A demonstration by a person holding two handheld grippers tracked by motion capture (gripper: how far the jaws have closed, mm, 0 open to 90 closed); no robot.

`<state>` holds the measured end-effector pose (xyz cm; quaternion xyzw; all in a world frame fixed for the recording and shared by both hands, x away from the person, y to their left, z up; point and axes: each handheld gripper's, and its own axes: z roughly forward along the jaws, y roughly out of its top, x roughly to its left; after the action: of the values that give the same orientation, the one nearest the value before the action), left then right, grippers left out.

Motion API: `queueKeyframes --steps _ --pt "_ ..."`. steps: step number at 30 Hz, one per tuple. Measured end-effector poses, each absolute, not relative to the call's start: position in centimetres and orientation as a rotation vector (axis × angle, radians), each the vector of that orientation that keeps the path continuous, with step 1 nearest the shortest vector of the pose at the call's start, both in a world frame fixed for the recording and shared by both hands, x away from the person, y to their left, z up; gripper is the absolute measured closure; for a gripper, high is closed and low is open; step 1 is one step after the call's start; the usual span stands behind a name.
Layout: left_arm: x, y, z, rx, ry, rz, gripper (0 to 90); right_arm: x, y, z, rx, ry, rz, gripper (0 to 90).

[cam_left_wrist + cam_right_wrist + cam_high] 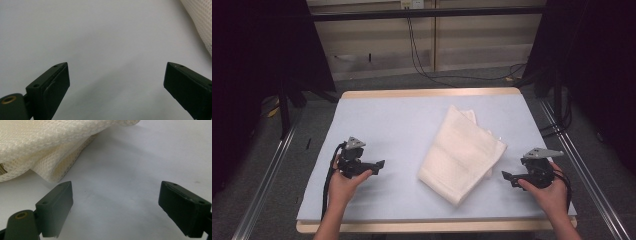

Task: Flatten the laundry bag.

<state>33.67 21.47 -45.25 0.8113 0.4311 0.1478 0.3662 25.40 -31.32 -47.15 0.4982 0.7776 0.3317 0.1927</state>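
We see a folded cream cloth (462,152) lying flat on the tabletop (392,125), between the two claws and touching neither. The left claw (379,164) rests near the tabletop's near left part, its jaws spread wide with nothing between them; the cloth lies well off to its right. The right claw (507,176) sits just beside the cloth's near right edge, jaws likewise spread and empty.

The cloth is a soft open-weave mesh, folded into a long rectangle set at a slant. The tabletop is covered in a smooth, pale blue-grey sheet with a light wooden rim. Around it we see grey floor, metal rails, dark curtains and black cables by a pale wall.

The right claw's view shows the mesh weave and layered folds (50,150) up close; the left claw's view catches one cloth corner (200,22).
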Motion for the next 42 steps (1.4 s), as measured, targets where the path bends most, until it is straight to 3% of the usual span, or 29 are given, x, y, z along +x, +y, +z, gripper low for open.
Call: queueKeyframes --steps 5,16,18,19,42 --pt "33.8 21.0 -45.4 2.090 1.109 0.370 6.4 25.1 -31.2 -47.1 1.386 2.194 0.945 14.5" --pt "33.6 20.0 -45.3 2.123 1.060 0.341 6.0 24.2 -29.3 -46.4 1.284 2.251 0.984 38.4" --pt "33.6 19.8 -45.4 2.100 1.074 0.340 6.0 24.2 -29.1 -46.3 1.274 2.258 0.988 39.5" --pt "33.6 19.8 -45.4 2.115 1.067 0.340 6.0 24.1 -28.7 -46.3 1.268 2.281 1.005 44.4" --pt "33.7 19.0 -45.4 2.113 1.056 0.337 5.6 24.1 -26.6 -46.1 1.133 2.409 1.060 72.5"
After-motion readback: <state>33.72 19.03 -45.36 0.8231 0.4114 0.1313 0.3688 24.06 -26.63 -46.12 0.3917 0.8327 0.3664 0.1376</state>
